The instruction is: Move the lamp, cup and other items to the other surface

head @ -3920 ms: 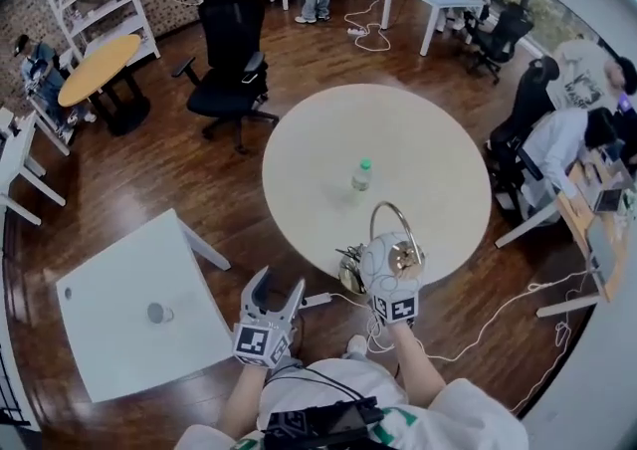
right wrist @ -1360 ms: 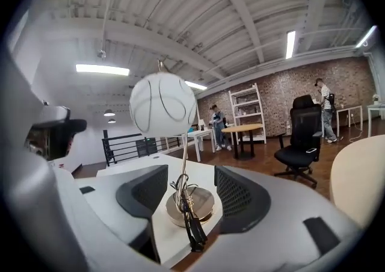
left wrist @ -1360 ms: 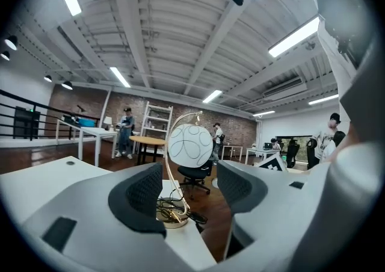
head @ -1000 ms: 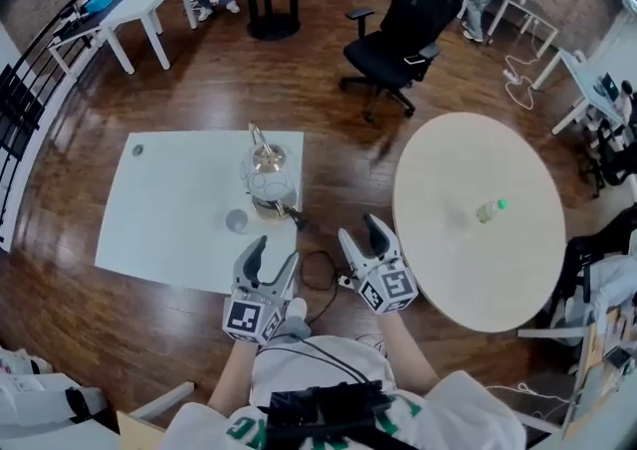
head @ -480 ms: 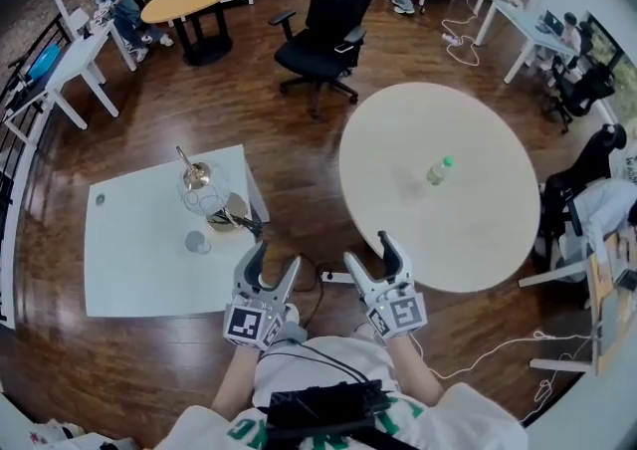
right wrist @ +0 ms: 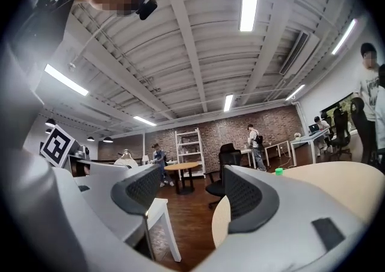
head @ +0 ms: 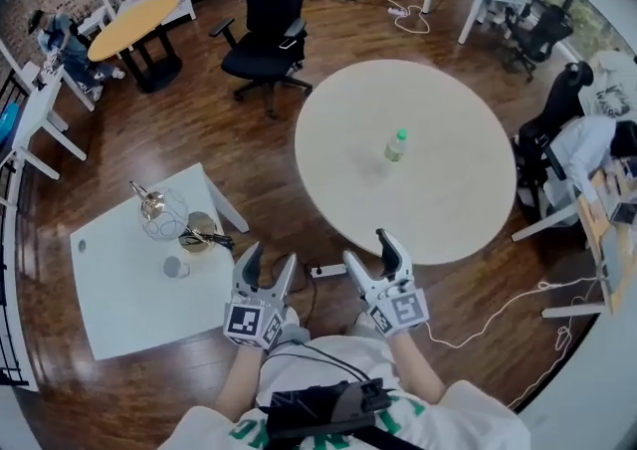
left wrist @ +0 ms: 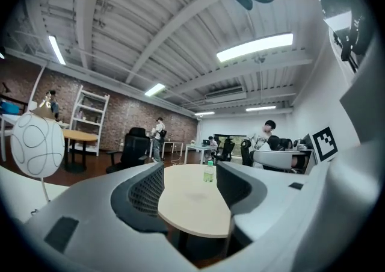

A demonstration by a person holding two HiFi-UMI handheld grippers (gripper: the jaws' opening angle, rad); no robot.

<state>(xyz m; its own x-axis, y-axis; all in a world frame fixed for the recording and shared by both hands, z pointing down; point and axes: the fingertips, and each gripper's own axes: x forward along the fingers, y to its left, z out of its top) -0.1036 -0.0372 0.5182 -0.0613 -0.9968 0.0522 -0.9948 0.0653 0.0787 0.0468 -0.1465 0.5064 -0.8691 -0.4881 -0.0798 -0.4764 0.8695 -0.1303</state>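
The wire-globe lamp [head: 162, 212] stands on the white square table [head: 119, 319] at the left, its brass base [head: 201, 230] beside it. A small grey cup [head: 176, 267] sits just in front of the lamp. A green-capped bottle [head: 396, 145] stands on the round beige table [head: 448, 209]. My left gripper [head: 269, 259] and right gripper [head: 368, 251] hover over the floor between the two tables, both open with nothing between the fingers. In the left gripper view the lamp [left wrist: 37, 144] is at the far left and the bottle [left wrist: 209, 172] lies straight ahead.
A power strip [head: 328, 270] and a white cable [head: 478, 319] lie on the wood floor near my feet. A black office chair [head: 267, 25] stands behind the round table. People sit at desks at the right edge [head: 587, 154] and far left.
The lamp, held by my right gripper at the round table four seconds ago, now stands on the white table. My view has swung right, back toward the round table. Both grippers stay empty.
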